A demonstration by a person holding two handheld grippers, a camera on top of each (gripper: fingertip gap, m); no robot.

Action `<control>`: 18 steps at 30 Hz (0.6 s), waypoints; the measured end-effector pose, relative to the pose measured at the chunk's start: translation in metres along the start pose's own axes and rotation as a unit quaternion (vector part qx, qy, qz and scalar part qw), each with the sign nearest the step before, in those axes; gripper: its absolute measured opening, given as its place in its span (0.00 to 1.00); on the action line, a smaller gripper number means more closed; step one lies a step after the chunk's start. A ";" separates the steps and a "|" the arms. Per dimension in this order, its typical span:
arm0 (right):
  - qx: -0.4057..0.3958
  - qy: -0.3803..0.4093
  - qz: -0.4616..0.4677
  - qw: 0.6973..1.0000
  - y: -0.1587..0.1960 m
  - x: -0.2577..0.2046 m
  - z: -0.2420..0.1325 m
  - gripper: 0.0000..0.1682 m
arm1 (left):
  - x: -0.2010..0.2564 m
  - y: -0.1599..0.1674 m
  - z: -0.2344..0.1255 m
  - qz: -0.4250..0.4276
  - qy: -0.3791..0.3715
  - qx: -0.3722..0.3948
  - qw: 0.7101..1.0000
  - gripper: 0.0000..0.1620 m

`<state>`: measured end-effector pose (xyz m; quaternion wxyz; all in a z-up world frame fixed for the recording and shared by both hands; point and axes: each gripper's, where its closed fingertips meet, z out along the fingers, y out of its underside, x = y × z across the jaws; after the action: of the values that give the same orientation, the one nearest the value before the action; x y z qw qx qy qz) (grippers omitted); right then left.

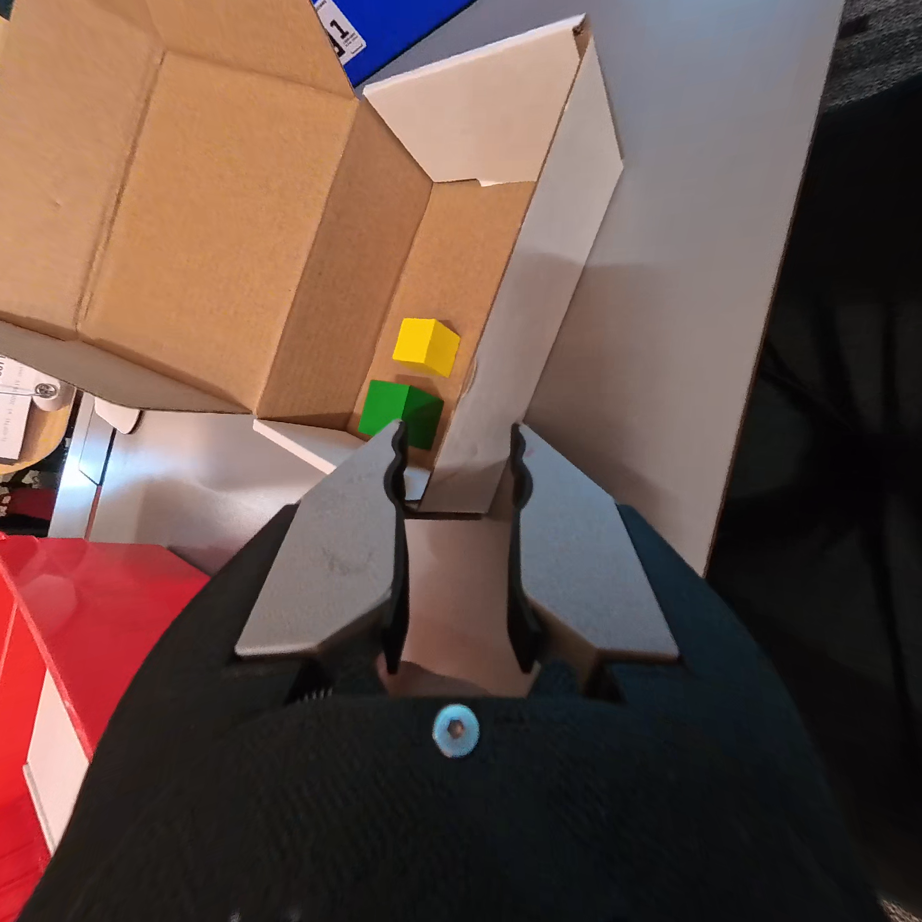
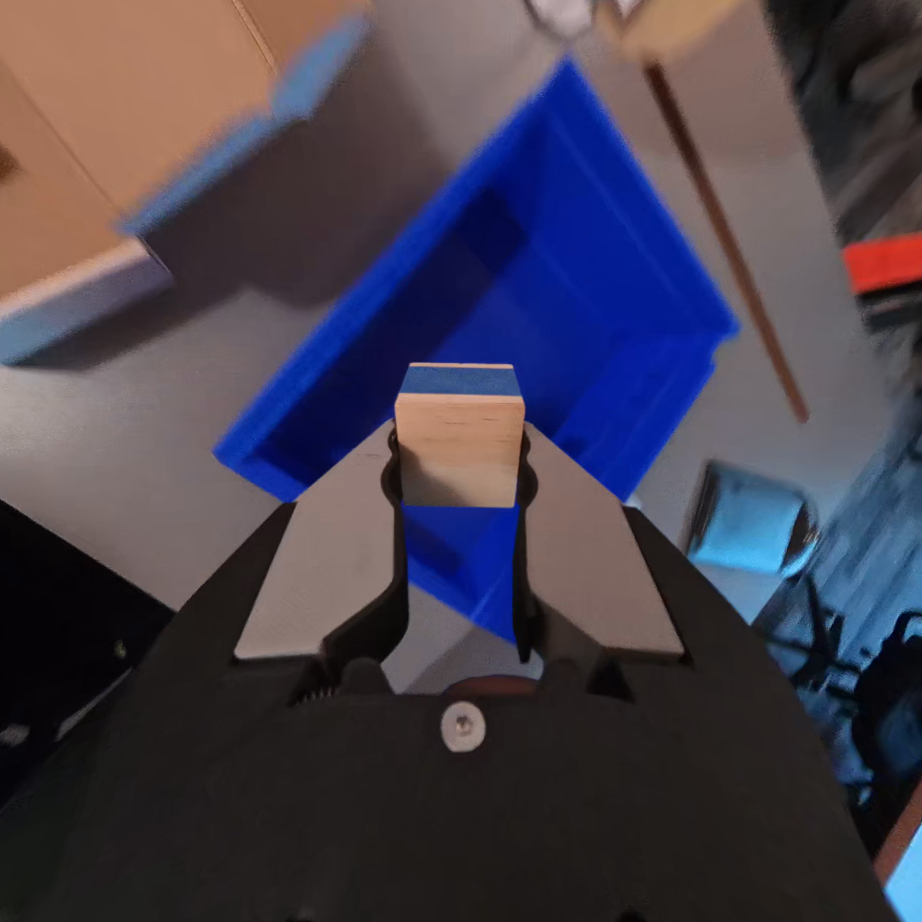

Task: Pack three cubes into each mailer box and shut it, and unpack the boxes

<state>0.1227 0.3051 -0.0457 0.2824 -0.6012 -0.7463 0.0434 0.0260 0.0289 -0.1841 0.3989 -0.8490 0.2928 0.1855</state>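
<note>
Right jaws: clenched on the wood cube point(image 2: 460, 449), one pad on each of two opposite flat faces, near the tips of the right gripper point(image 2: 459, 439).
Wood cube: bare wood, top face tinted blue; it looks light, rigid and not fragile. Smooth flat sides may slip under a light pinch, so a square hold across parallel faces, as here, seems the best one.
Right pose: pointing steeply down, held above the blue bin point(image 2: 574, 239); the view is motion-blurred, so the bin's contents cannot be read.
Left jaws: released, with a clear gap and nothing between them; the left gripper point(image 1: 456, 431) hovers at the near end of the mailer box point(image 1: 554, 279).
Left pose: angled down along the box's length, left fingertip point(image 1: 396, 439) overlapping the green cube point(image 1: 401, 411) in view; whether it touches cannot be told.
Green cube: on the box floor at the near end, against the box's white side wall.
Yellow cube point(image 1: 426, 346): on the box floor just beyond the green one, a thin gap between them.
Both painted cubes: likely light, hard, slick; grip across opposite faces.
Mailer box: open, lid point(image 1: 199, 199) thrown back; stiff cardboard, light, likely to slide if pushed.
Judgement: two cubes are in the box, a third is held over the bin; packing or unpacking cannot be told.
</note>
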 end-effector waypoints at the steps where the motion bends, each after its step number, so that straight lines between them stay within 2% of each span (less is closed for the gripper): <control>1: -0.028 -0.005 0.012 1.000 0.021 0.006 0.007 0.25 | 0.000 0.000 0.001 0.002 -0.001 0.000 1.000 0.24; 4: -0.097 0.002 0.028 0.995 0.073 0.018 0.030 0.25 | 0.003 -0.001 0.004 0.016 -0.006 -0.010 1.000 0.31; 8: -0.139 -0.027 0.067 0.988 0.106 0.008 0.061 0.25 | 0.003 -0.003 0.006 0.017 -0.012 -0.015 1.000 0.30; 11: -0.190 -0.016 0.076 0.979 0.131 0.006 0.075 0.26 | 0.003 -0.003 0.006 0.016 -0.013 -0.012 1.000 0.30; 13: -0.203 -0.017 0.096 0.974 0.139 0.005 0.078 0.26 | 0.003 -0.003 0.006 0.016 -0.012 -0.013 1.000 0.30; 18: -0.162 -0.027 0.125 0.979 0.129 0.006 0.068 0.28 | 0.004 -0.003 0.005 0.020 -0.008 -0.006 1.000 0.30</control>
<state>0.2022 0.3644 -0.1520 0.1532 -0.7258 -0.6701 -0.0266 0.0308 0.0333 -0.1877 0.3923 -0.8440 0.3050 0.2016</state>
